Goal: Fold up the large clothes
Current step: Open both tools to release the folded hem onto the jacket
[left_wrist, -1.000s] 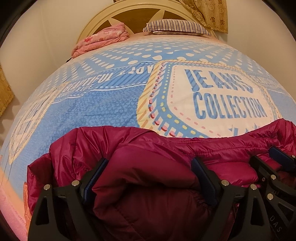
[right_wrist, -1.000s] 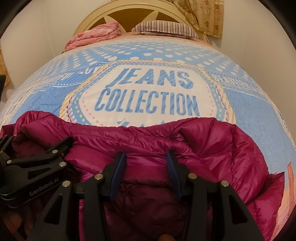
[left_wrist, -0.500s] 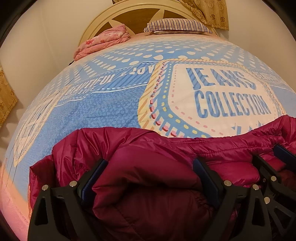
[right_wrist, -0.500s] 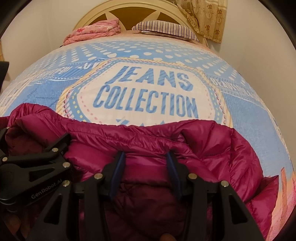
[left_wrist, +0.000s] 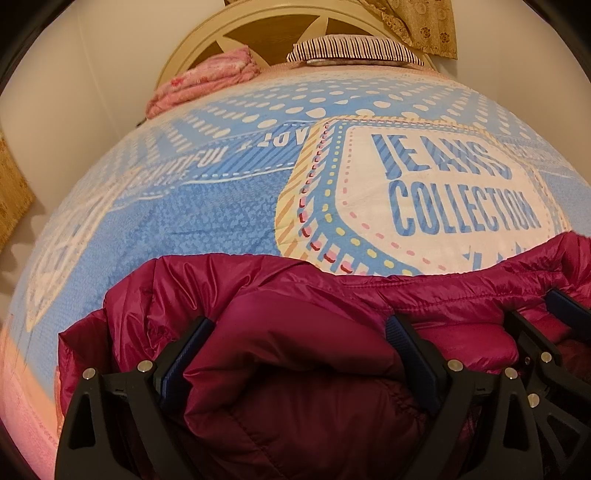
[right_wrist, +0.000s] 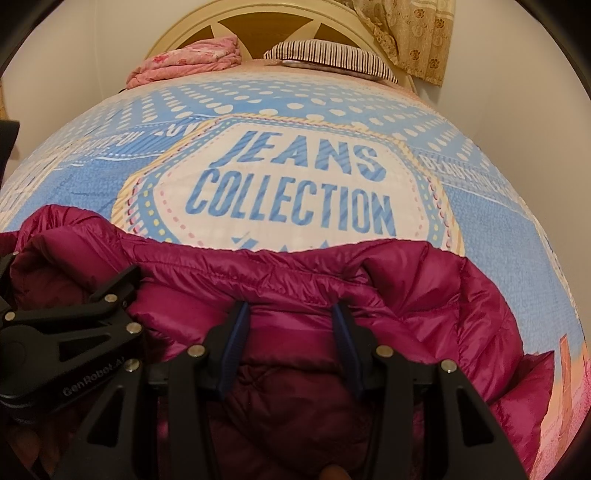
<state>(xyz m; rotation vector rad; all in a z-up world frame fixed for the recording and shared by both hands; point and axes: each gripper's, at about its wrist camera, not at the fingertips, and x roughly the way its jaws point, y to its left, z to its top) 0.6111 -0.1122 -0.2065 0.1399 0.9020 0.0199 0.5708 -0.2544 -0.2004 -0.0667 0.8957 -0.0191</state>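
Observation:
A magenta puffer jacket (left_wrist: 295,387) lies bunched at the near edge of the bed. In the left wrist view my left gripper (left_wrist: 295,332) stands wide, its blue pads pressed against a thick fold of the jacket. In the right wrist view my right gripper (right_wrist: 289,325) is closed narrower on another fold of the jacket (right_wrist: 424,295). The two grippers sit side by side: the right gripper's fingers (left_wrist: 532,332) show at the right edge of the left view, and the left gripper's fingers (right_wrist: 110,284) at the left of the right view. The jacket's underside is hidden.
The bed is covered by a blue and white "JEANS COLLECTION" blanket (right_wrist: 295,122). At the far headboard (right_wrist: 295,22) lie a folded pink cloth (right_wrist: 184,62) and a striped pillow (right_wrist: 325,55). Walls close both sides; a curtain (right_wrist: 413,33) hangs at the back right.

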